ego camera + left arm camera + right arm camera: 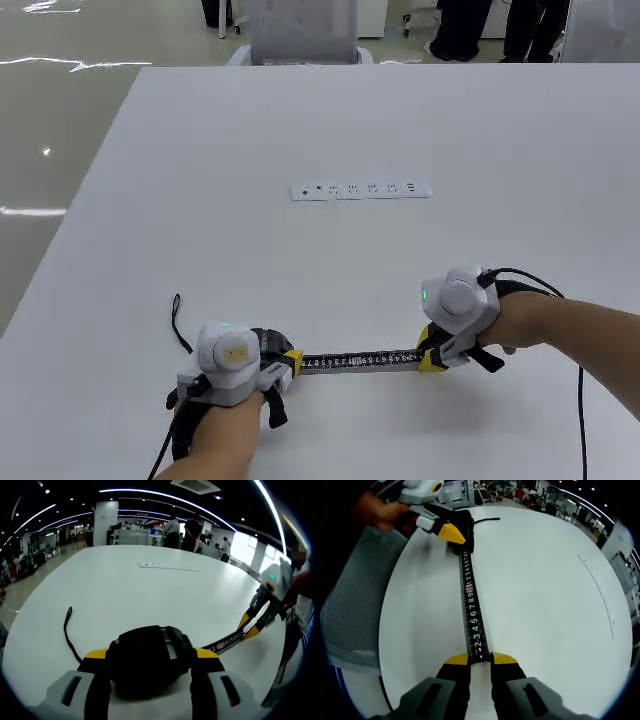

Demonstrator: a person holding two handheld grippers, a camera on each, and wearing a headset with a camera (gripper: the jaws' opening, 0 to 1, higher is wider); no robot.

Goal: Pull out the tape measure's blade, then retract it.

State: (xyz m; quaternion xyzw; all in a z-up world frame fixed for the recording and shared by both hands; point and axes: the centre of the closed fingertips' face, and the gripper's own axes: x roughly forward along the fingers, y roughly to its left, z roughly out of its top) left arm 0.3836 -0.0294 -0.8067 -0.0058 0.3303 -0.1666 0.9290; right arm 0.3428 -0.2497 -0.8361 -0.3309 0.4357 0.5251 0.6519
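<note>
Left gripper (pixel 283 366) clamps the tape measure case (pixel 147 660), lower left. Right gripper (pixel 432 360) clamps the extended blade (pixel 471 610) tip, lower right.

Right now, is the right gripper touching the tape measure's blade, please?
Touching: the right gripper view shows the right gripper pinching the end of the blade between its yellow tips.

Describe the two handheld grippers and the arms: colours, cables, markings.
Both the left gripper and right gripper have rounded white housings, grey jaws with yellow tips, and black handles. The right one carries a green light. A black cable runs from each. Forearms are bare, no sleeves.
</note>
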